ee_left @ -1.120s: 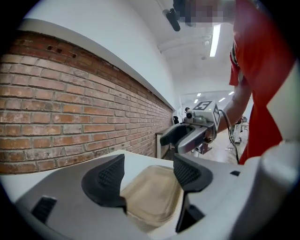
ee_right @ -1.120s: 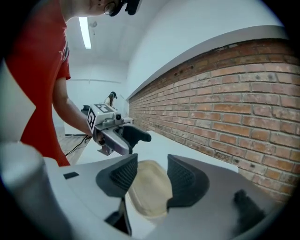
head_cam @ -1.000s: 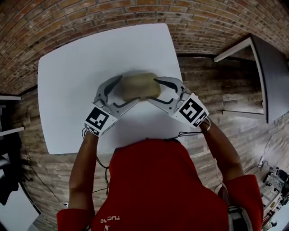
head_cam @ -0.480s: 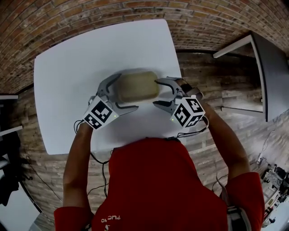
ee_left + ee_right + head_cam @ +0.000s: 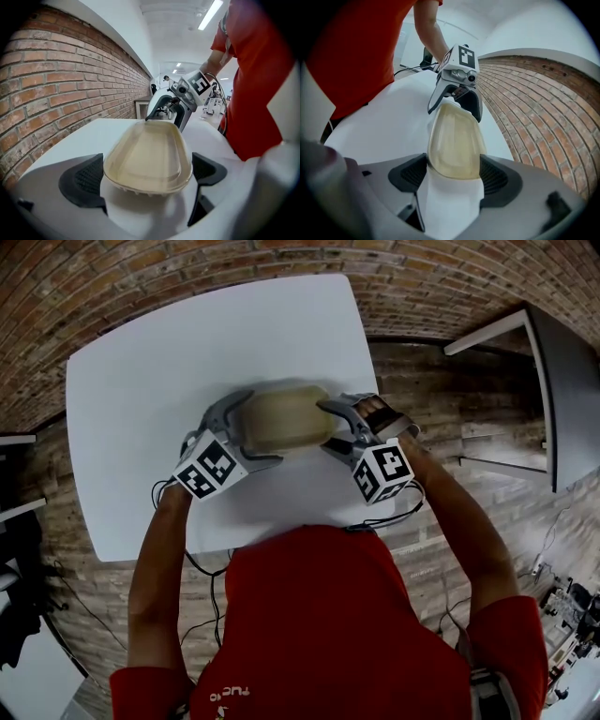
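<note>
You hold the beige oval plastic tray [image 5: 281, 418] level over the white surface [image 5: 131, 362], left claw [image 5: 147, 176] clamped across one narrow end and right claw [image 5: 453, 176] across the other, so neither end tips.

Looks like a lab or test room, not a home. Bare white table [image 5: 187, 362] pushed against a brick wall [image 5: 56, 79], with plain white wall above the brick. Tube lights [image 5: 209, 14] on the ceiling over the table. Right of the table is a second, dark-topped desk [image 5: 562, 381]. Left gripper [image 5: 246, 432] and right gripper [image 5: 333, 432] carry marker cubes. Cables [image 5: 199, 570] trail off the table's near edge. Gear [image 5: 213, 101] past the table's far end is too small to ID.
</note>
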The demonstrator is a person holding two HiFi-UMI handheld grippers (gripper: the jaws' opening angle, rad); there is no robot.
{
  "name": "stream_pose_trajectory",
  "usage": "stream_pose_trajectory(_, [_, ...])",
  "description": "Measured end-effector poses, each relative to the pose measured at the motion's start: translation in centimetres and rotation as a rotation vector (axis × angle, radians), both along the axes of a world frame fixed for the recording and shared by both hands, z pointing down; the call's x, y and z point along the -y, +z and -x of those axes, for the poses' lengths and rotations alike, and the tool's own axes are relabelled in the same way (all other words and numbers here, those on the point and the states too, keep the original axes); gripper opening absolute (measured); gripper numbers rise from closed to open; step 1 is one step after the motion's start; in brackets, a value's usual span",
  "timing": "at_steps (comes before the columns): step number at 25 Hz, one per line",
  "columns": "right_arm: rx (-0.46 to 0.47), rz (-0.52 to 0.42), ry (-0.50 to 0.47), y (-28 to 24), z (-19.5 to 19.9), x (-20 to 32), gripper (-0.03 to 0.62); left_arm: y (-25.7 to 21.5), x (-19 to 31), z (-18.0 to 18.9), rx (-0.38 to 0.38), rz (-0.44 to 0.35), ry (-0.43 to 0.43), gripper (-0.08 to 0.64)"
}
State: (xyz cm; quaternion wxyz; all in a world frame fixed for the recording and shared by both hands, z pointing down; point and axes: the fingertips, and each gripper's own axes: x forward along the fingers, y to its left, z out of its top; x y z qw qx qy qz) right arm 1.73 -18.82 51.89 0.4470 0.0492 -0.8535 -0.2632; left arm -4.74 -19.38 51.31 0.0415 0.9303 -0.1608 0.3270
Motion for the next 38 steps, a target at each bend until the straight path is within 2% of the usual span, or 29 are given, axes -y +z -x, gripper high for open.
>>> stream_pose_trajectory(6, [-0.011,0.065,-0.021,0.1,0.3,0.0,0.317,0.3,0.7,0.2,0.058,-0.051,0.006,0.562])
stream_pose_trajectory(14, [-0.025,0.354,-0.015,-0.9,0.2,-0.3,0.316,0.5,1.0,0.2,0.079,-0.093,-0.01,0.561])
stream_pose_trajectory(20, [0.084,0.554,0.047,-2.6,0.7,-0.3,0.316,0.7,0.9,0.2,0.104,-0.118,-0.015,0.56])
stream_pose_trajectory(22, [0.087,0.518,0.057,-2.6,0.7,-0.2,0.318,0.7,0.9,0.3,0.1,-0.115,-0.02,0.56])
stream_pose_trajectory(26, [-0.017,0.29,0.052,-1.3,0.7,-0.4,0.318,0.5,0.8,0.3,0.078,-0.104,-0.045,0.56])
stream_pose_trajectory(29, [-0.044,0.199,0.043,-1.4,1.6,-1.1,0.318,0.4,0.8,0.2,0.068,-0.103,-0.067,0.56])
stream_pose_trajectory(35, [-0.066,0.115,0.019,-1.1,5.3,-1.9,0.318,0.4,0.8,0.2,0.061,-0.102,-0.09,0.56])
stream_pose_trajectory(38, [-0.09,0.141,0.032,-0.7,5.8,-1.4,0.316,0.4,0.8,0.0,0.065,-0.107,-0.09,0.56])
